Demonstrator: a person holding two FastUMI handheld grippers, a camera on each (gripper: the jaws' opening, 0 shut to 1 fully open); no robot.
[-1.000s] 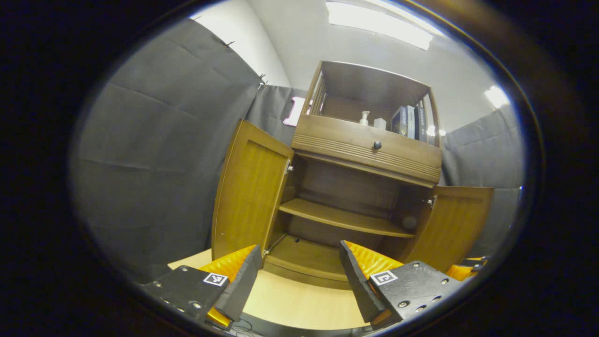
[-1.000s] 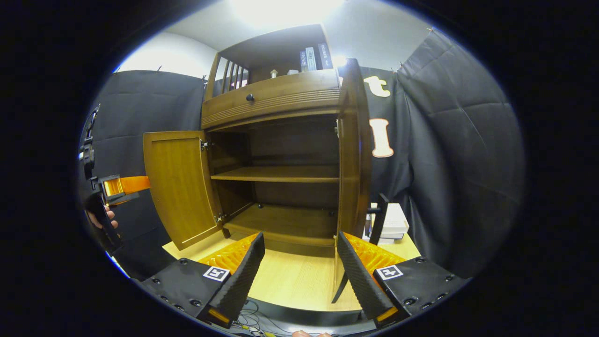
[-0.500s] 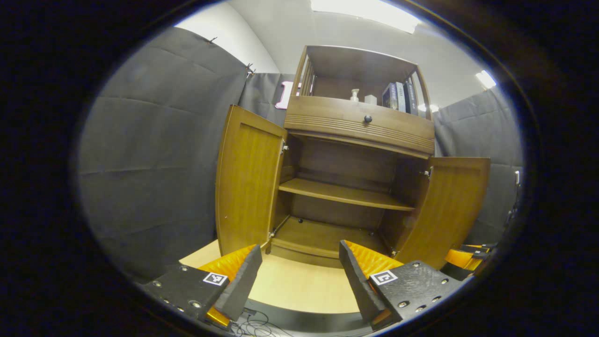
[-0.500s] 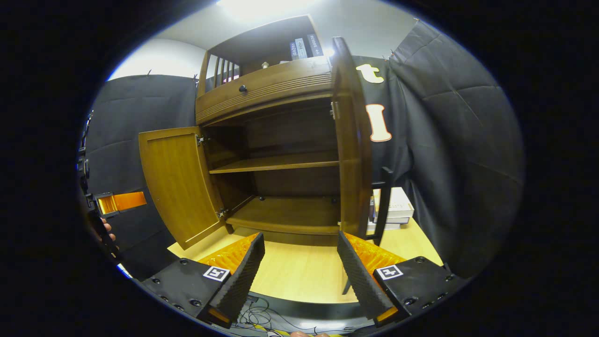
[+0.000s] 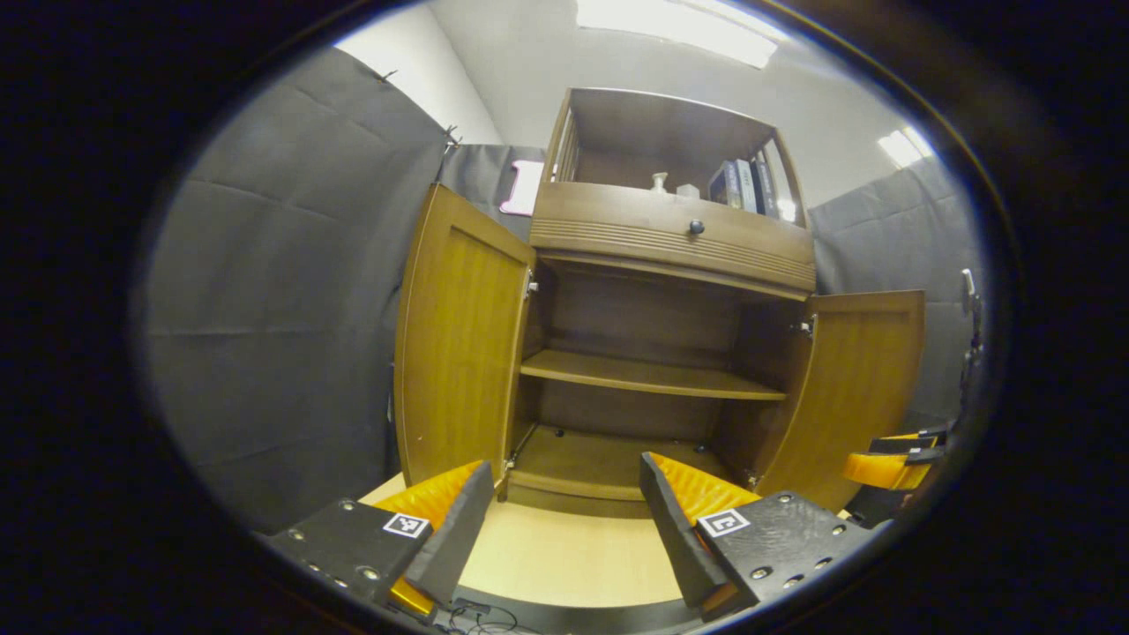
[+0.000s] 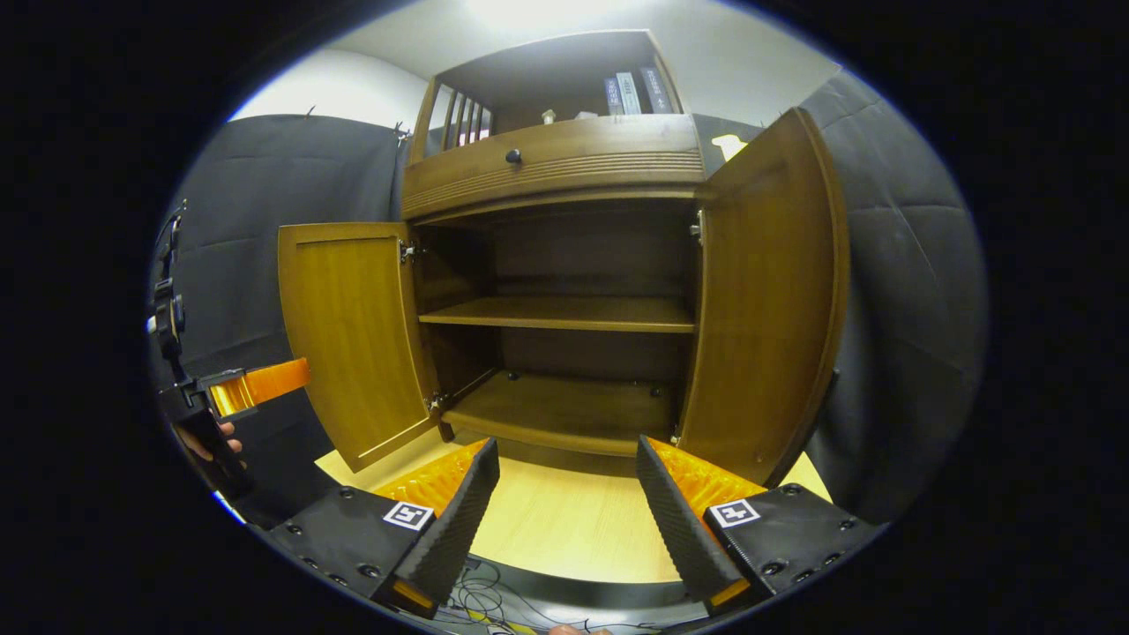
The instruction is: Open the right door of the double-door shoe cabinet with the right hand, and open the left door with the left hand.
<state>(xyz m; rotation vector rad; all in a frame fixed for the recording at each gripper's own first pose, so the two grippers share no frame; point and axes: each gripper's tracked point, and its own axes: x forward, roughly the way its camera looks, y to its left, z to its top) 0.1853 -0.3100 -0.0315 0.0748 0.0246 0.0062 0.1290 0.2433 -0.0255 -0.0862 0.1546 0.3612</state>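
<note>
Brown wooden shoe cabinet (image 6: 564, 168): its right door (image 6: 763, 291) has just swung wider, like the left door (image 5: 459, 335). Both grippers (image 5: 564, 520) (image 6: 564, 511) hang back, jaws spread, holding nothing. The job looks done.

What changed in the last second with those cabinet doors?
In the right gripper view, the right-hand brown wooden door went from edge-on to showing its inner face, though the camera moved too. Both doors, including the left brown wooden door, stayed open; both hand-held grippers stayed open, holding nothing.

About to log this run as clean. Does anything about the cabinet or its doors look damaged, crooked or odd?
Nothing stands out. Both doors, left door and right door, stand swung open on their hinges, the inner shelf looks level and bare, and both grippers, left gripper and right gripper, are open, touching nothing.
</note>
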